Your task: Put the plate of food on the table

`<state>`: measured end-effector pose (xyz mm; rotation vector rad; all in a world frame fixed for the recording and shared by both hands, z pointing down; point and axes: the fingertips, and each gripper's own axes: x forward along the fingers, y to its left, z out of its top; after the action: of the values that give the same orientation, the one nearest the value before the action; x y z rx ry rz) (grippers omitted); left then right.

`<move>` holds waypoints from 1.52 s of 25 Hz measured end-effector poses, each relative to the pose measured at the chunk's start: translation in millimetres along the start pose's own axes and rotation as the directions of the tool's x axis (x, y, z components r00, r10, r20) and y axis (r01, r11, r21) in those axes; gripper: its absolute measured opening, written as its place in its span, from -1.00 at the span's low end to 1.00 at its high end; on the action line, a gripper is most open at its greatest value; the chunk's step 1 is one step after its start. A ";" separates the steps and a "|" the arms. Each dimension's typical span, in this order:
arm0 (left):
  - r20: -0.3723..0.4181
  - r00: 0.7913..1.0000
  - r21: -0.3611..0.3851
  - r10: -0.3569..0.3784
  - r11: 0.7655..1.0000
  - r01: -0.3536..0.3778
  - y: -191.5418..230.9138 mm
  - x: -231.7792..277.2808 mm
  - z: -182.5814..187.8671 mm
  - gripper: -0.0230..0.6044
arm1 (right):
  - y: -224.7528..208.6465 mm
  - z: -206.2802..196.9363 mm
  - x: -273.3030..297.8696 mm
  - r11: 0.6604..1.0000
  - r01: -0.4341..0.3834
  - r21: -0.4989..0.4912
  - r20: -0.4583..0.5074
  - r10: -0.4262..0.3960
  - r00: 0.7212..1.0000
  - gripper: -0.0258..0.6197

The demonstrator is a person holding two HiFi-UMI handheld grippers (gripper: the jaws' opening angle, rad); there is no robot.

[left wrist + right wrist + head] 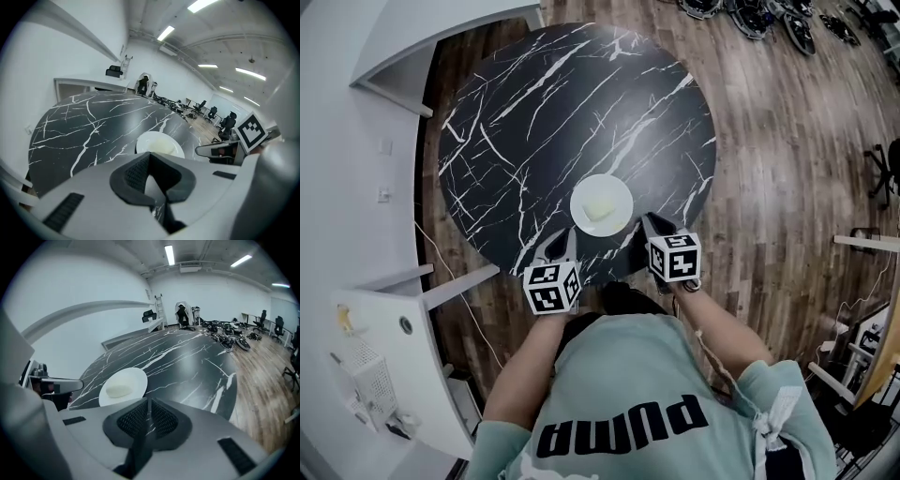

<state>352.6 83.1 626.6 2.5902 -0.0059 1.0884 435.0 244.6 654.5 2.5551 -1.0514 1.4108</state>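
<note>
With the plate of food (601, 206) resting on the table (534, 112) near its front edge, the left gripper (564, 241) and right gripper (652, 225) sit just beside it with jaws pressed together on nothing, so pulling each straight back, clear of the rim, seems wisest.

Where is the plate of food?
Head view: the plate sits on the marble table near the person's edge, just ahead of the left gripper and right gripper.

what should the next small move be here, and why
Probably draw both grippers straight back toward the person, away from the plate. The plate with its pale food already rests on the black marble table, ahead of the left gripper and right gripper, whose jaws look closed on nothing. The placing seems done; only clearing away remains.
</note>
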 end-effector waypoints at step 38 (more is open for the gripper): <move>0.353 0.934 0.073 -0.047 0.997 0.022 -124.3 -313.9 -98.2 -0.91 | 200.6 -92.5 -279.8 0.960 -0.058 -0.274 0.291 0.141 0.946 -0.89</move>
<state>78.3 191.8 435.4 2.8011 -0.0084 0.6036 151.5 272.9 440.1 2.6036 -1.3269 0.8290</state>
